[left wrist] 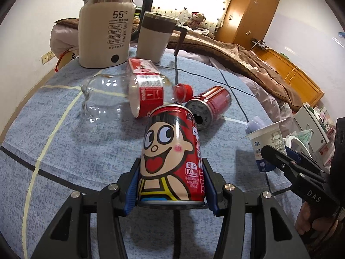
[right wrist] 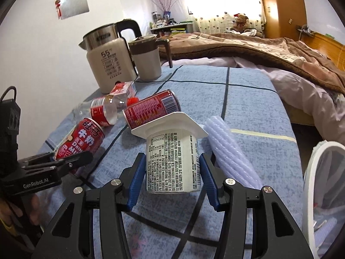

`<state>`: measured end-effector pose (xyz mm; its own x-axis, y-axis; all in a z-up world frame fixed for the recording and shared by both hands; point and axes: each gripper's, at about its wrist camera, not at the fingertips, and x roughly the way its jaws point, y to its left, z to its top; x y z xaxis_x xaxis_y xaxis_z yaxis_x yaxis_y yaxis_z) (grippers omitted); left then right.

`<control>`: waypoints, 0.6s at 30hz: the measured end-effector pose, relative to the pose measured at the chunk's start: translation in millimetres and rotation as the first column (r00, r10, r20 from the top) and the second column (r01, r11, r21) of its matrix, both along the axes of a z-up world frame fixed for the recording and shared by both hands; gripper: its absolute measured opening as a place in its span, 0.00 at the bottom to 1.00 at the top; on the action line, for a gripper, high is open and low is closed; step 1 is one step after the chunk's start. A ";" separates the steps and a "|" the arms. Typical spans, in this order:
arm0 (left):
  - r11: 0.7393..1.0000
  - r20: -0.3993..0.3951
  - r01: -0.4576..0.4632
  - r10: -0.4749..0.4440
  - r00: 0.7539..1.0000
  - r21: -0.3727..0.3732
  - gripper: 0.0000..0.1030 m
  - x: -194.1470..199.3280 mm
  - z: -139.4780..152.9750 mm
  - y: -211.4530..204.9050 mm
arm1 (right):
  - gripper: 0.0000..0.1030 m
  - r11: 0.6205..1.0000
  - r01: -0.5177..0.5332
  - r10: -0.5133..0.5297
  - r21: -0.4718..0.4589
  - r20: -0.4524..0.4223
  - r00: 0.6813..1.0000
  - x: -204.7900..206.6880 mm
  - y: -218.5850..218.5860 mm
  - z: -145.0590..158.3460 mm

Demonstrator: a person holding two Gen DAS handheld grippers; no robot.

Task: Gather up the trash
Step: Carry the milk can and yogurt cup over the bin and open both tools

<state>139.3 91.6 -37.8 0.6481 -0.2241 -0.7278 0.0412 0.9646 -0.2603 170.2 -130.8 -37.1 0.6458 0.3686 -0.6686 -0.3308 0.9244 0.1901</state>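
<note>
My left gripper (left wrist: 171, 185) is shut on a red cartoon milk can (left wrist: 172, 153), held upright; it also shows in the right wrist view (right wrist: 80, 139). My right gripper (right wrist: 172, 179) is shut on a white yogurt cup (right wrist: 172, 161), which also shows in the left wrist view (left wrist: 266, 144). A second red can (left wrist: 210, 105) lies on its side on the blue cloth (left wrist: 64, 140). A clear plastic bottle (left wrist: 129, 95) with a red label and red cap lies behind it. A small red and white carton (left wrist: 142, 65) lies by the kettle.
A beige electric kettle (left wrist: 105, 32) and a beige jug (left wrist: 156, 36) stand at the back, with a black cord (left wrist: 232, 90) across the cloth. A clear ribbed plastic piece (right wrist: 228, 151) lies right of the cup. A white bin rim (right wrist: 319, 172) is at right. A bed lies beyond.
</note>
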 end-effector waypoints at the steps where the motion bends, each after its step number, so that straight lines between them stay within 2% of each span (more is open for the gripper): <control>1: 1.000 0.003 0.005 -0.004 1.000 -0.001 0.53 -0.8 1.6 -2.1 | 0.50 1.000 0.003 -0.003 0.008 0.004 1.000 -1.7 -1.8 1.8; 18: 0.991 0.056 0.132 -0.132 0.990 0.015 0.53 -11.0 24.8 -65.0 | 0.50 0.986 0.150 -0.153 0.071 0.036 0.988 -38.1 -67.4 20.8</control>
<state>128.2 26.6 -13.0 0.6534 -0.3025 -0.6939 0.1825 0.9526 -0.2434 132.1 -198.3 -16.3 0.7242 0.3078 -0.6170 -0.1966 0.9499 0.2431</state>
